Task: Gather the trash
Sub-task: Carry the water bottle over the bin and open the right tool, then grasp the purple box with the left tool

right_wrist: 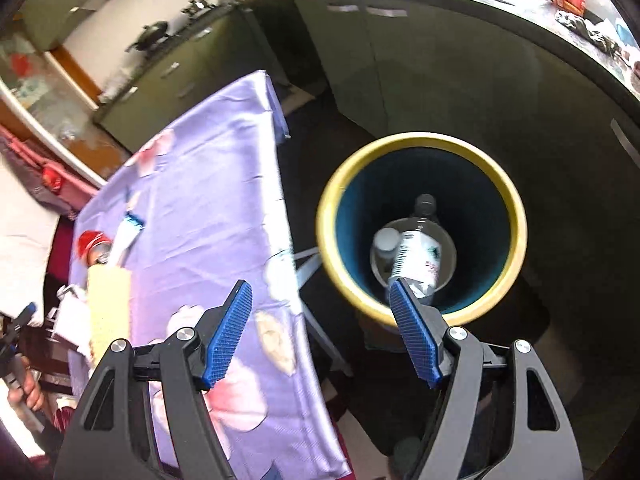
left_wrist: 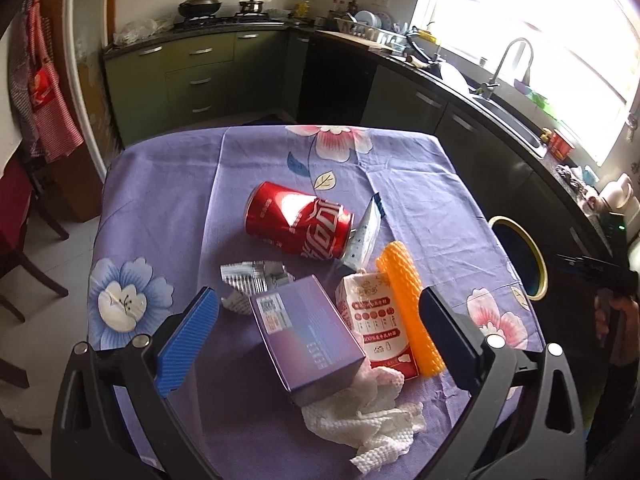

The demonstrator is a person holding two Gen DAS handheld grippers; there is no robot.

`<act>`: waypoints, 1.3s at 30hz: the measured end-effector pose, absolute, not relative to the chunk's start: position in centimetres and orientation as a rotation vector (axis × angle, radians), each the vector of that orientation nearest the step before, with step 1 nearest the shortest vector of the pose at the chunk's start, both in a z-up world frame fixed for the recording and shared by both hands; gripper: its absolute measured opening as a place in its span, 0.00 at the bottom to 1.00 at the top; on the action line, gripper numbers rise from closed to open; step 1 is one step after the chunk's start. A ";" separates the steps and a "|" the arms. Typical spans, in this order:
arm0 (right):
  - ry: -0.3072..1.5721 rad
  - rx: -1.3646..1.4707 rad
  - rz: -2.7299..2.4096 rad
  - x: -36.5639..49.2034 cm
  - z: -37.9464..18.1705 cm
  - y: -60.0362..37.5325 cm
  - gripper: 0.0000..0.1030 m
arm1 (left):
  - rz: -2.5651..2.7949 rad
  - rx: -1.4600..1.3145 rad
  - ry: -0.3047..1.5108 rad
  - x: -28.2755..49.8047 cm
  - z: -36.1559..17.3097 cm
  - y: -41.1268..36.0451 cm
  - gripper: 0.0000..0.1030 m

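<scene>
Trash lies on the purple flowered tablecloth (left_wrist: pixel 168 184): a dented red cola can (left_wrist: pixel 298 222) on its side, a purple box (left_wrist: pixel 308 332), a red and white milk carton (left_wrist: pixel 378 320), an orange ribbed roll (left_wrist: pixel 410 308), crumpled white tissue (left_wrist: pixel 376 412) and a silver wrapper (left_wrist: pixel 252 276). My left gripper (left_wrist: pixel 318 304) hangs open above the box and carton, touching nothing. My right gripper (right_wrist: pixel 320 300) is open and empty beside the table, above a yellow-rimmed blue bin (right_wrist: pixel 420 140). A clear plastic bottle (right_wrist: pixel 416 252) lies at the bin's bottom.
The yellow-rimmed bin (left_wrist: pixel 532 248) stands on the floor off the table's right edge. Dark kitchen cabinets (left_wrist: pixel 400 92) and a counter with a sink (left_wrist: pixel 504 112) wrap around behind. A dark wooden chair (left_wrist: pixel 24 240) is at the left. A white and blue packet (left_wrist: pixel 366 232) leans by the can.
</scene>
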State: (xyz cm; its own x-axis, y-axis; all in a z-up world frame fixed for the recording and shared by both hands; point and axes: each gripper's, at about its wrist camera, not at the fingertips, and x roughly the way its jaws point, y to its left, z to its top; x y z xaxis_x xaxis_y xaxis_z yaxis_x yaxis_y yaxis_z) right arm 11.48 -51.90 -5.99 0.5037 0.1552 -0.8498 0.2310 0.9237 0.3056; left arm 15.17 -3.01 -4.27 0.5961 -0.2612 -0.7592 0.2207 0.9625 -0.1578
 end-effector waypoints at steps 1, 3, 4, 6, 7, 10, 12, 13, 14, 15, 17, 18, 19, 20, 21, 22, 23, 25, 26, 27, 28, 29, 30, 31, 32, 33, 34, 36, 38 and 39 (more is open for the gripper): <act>1.048 0.407 -0.039 11.5 -6.1 -51.5 0.69 | -0.262 -0.049 0.887 14.8 -4.5 -3.2 0.93; 1.042 0.398 -0.022 10.9 -5.7 -50.8 0.69 | -0.205 -0.056 0.873 14.2 -5.1 -3.5 0.93; 1.036 0.395 -0.004 10.5 -5.6 -50.4 0.69 | -0.174 -0.056 0.864 13.9 -5.4 -3.6 0.93; 1.029 0.391 0.024 10.1 -5.6 -49.9 0.69 | -0.106 -0.056 0.833 13.3 -5.9 -3.8 0.93; 1.026 0.389 0.032 10.3 -5.9 -49.7 0.69 | -0.078 -0.057 0.822 13.1 -6.2 -4.0 0.93; 1.018 0.384 0.059 9.9 -6.2 -49.2 0.69 | -0.023 -0.062 0.809 12.7 -7.1 -4.1 0.93; 1.016 0.383 0.077 9.5 -6.3 -49.1 0.69 | 0.008 -0.051 0.808 12.6 -7.9 -4.5 0.93; 1.016 0.381 0.081 9.4 -6.4 -49.1 0.69 | 0.016 -0.045 0.811 12.6 -8.3 -4.7 0.93; 1.015 0.378 0.085 9.3 -6.5 -49.1 0.69 | 0.020 -0.041 0.816 12.7 -8.6 -4.9 0.93; 1.015 0.377 0.088 9.3 -6.6 -49.1 0.69 | 0.021 -0.040 0.824 12.8 -9.1 -5.1 0.93; 1.016 0.374 0.097 9.0 -6.8 -49.0 0.69 | 0.022 -0.035 0.833 12.8 -9.7 -5.6 0.93; 1.016 0.372 0.099 8.9 -6.9 -49.0 0.69 | 0.026 -0.032 0.834 12.8 -9.9 -5.8 0.93; 1.015 0.370 0.098 8.9 -6.9 -49.0 0.69 | 0.031 -0.031 0.833 12.8 -10.1 -5.9 0.93; 1.013 0.368 0.098 8.8 -6.9 -49.1 0.69 | 0.037 -0.031 0.832 12.9 -10.2 -5.9 0.93; 1.011 0.368 0.099 8.7 -7.0 -49.1 0.69 | 0.045 -0.034 0.830 13.0 -10.3 -5.9 0.93; 1.011 0.370 0.100 8.7 -7.1 -49.2 0.69 | 0.051 -0.035 0.827 13.0 -10.3 -5.9 0.93; 1.011 0.373 0.100 8.7 -7.1 -49.2 0.69 | 0.057 -0.036 0.824 12.9 -10.3 -5.9 0.92; 1.011 0.374 0.101 8.7 -7.3 -49.3 0.69 | 0.075 -0.040 0.813 12.8 -10.1 -5.6 0.88; 1.012 0.374 0.101 8.7 -7.3 -49.4 0.69 | 0.080 -0.045 0.812 12.8 -10.1 -5.6 0.83; 1.012 0.375 0.103 8.8 -7.3 -49.4 0.69 | 0.084 -0.048 0.813 12.8 -10.0 -5.5 0.79; 1.013 0.375 0.106 8.8 -7.3 -49.4 0.69 | 0.086 -0.051 0.814 12.8 -10.0 -5.5 0.78; 1.012 0.373 0.107 8.8 -7.4 -49.3 0.69 | 0.086 -0.055 0.816 12.7 -9.9 -5.4 0.75; 1.011 0.373 0.110 8.8 -7.4 -49.3 0.69 | 0.085 -0.060 0.819 12.7 -9.9 -5.3 0.69; 1.010 0.372 0.114 8.8 -7.4 -49.2 0.69 | 0.082 -0.064 0.821 12.7 -9.9 -5.3 0.67; 1.010 0.370 0.118 8.8 -7.4 -49.1 0.69 | 0.078 -0.068 0.827 12.7 -9.9 -5.3 0.63; 1.008 0.369 0.121 8.8 -7.3 -49.0 0.69 | 0.075 -0.071 0.833 12.7 -10.0 -5.3 0.58; 1.008 0.368 0.124 8.9 -7.3 -48.9 0.69 | 0.069 -0.075 0.840 12.7 -10.1 -5.2 0.54; 1.005 0.366 0.133 8.8 -7.3 -48.8 0.69 | 0.063 -0.077 0.848 12.7 -10.2 -5.2 0.53; 1.002 0.364 0.138 8.8 -7.2 -48.6 0.69 | 0.057 -0.076 0.848 12.5 -10.2 -5.2 0.51; 1.000 0.363 0.141 8.7 -7.2 -48.5 0.69 | 0.054 -0.076 0.849 12.5 -10.2 -5.2 0.51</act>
State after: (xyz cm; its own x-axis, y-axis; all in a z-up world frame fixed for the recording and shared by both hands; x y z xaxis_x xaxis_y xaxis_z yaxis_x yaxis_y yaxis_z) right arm 8.73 -48.51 -7.19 0.5372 0.2799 -0.7957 0.0491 0.9313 0.3608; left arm 12.47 -5.20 -10.19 0.6600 0.0172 -0.7511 -0.0782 0.9959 -0.0459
